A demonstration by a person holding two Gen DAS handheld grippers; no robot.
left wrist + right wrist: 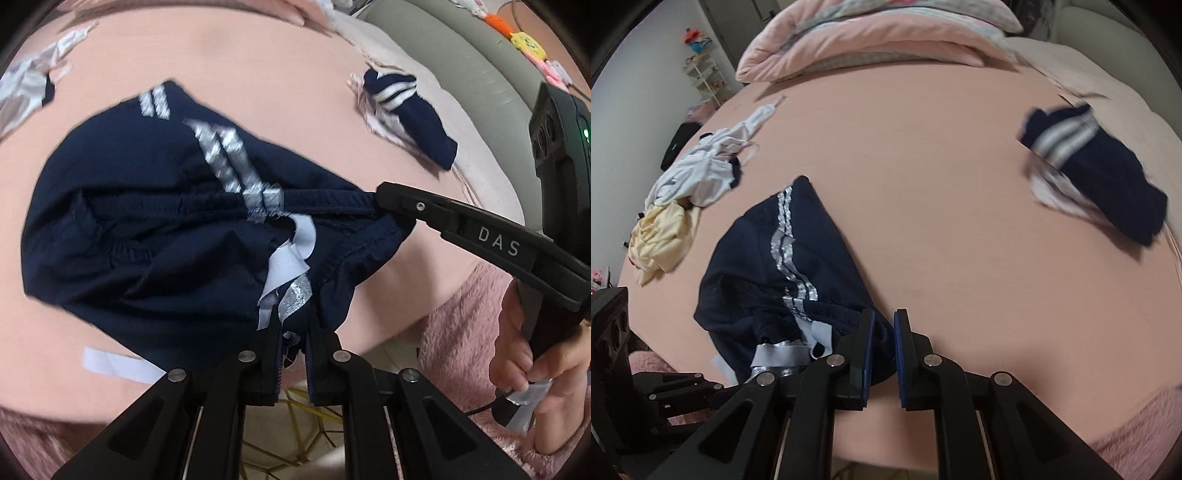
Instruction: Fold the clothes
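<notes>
Left tongs (293, 332) clamp the navy shorts (147, 221) at the waistband; right tongs (884, 343) grip its other side. Shorts lie crumpled on the bed (923, 166).

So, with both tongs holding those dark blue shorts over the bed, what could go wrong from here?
1. The left tongs pinch the navy shorts near loose white tags, not much cloth; that edge might slip free.
2. The right tongs grip only the waistband end, so the shorts may sag and fold crookedly.
3. Swinging wide could drag them into the unfolded white and yellow clothes on the pink bed.
</notes>
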